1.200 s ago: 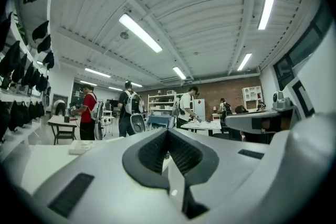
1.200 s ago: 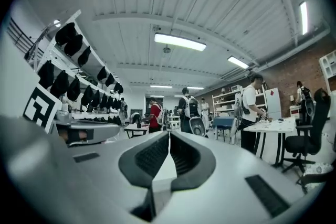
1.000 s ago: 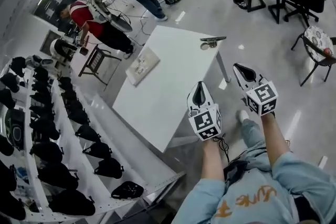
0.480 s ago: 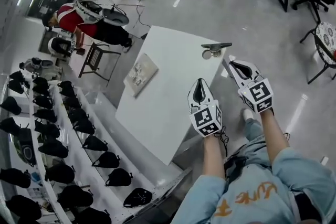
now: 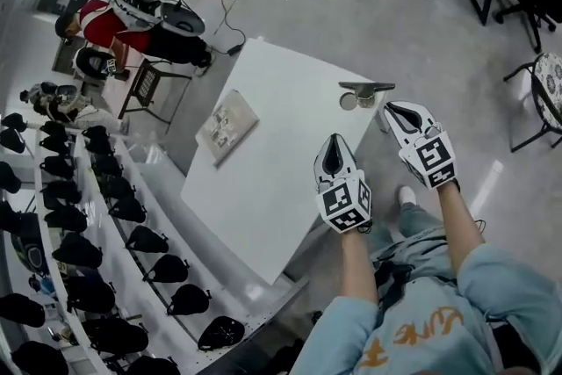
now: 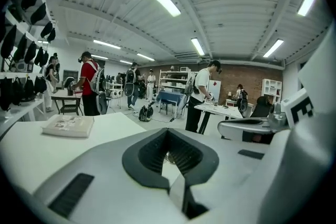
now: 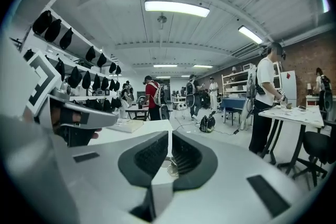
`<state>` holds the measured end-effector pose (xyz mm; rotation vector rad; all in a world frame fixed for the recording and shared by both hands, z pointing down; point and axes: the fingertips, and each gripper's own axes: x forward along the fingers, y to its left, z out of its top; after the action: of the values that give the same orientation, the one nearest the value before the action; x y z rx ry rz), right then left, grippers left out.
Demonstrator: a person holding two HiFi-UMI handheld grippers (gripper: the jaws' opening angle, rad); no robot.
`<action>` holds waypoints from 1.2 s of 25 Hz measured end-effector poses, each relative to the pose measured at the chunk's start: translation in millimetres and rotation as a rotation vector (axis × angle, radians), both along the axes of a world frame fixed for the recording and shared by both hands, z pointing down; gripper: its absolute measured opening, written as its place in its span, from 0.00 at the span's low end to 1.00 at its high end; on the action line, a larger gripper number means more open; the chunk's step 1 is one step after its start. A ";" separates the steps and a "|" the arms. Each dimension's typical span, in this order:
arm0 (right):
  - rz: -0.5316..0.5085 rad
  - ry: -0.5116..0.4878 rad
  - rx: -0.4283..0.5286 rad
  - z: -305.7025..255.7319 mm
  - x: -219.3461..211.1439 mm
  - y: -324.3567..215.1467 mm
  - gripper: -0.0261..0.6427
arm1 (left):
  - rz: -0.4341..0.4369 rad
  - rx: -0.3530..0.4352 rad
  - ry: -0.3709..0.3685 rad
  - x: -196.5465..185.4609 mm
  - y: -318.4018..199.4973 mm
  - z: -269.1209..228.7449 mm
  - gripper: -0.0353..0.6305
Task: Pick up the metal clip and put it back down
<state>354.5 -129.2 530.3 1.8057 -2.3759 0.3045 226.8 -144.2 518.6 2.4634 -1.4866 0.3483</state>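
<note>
Metal clip sits untouched at the far right corner of the table. We see both pairs of jaws pressed together with nothing in them. The right gripper is just beside the clip and the left gripper hangs over the near right edge. We judge both picking up and putting down remain.

The right tongs are resting with jaws closed together, pointing across the white counter where a book is lying, while the left tongs are hovering alongside at left and a person in red is standing beyond.
</note>
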 end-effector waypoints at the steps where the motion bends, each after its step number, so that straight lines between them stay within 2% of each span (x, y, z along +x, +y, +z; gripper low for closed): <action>1: -0.009 0.009 -0.012 5.4 -1.1 -3.5 0.08 | 0.003 -0.011 0.006 1.7 -2.0 4.6 0.07; 13: -0.095 0.171 -0.161 74.8 -26.3 -51.5 0.09 | 0.021 -0.130 0.010 -3.4 -44.9 57.2 0.07; 20: -0.164 0.381 -0.188 100.0 -37.5 -80.4 0.10 | 0.015 -0.177 0.006 -18.3 -59.4 76.6 0.07; 23: -0.214 0.462 -0.213 113.3 -42.0 -85.3 0.23 | 0.011 -0.193 0.001 -24.3 -63.6 81.9 0.07; 30: -0.262 0.632 -0.250 140.5 -49.6 -93.9 0.23 | -0.019 -0.205 0.012 -37.8 -68.5 88.1 0.07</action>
<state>304.9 -223.1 670.7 1.2221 -1.9786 -0.0086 189.0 -212.7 606.7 2.2860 -1.3928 0.4571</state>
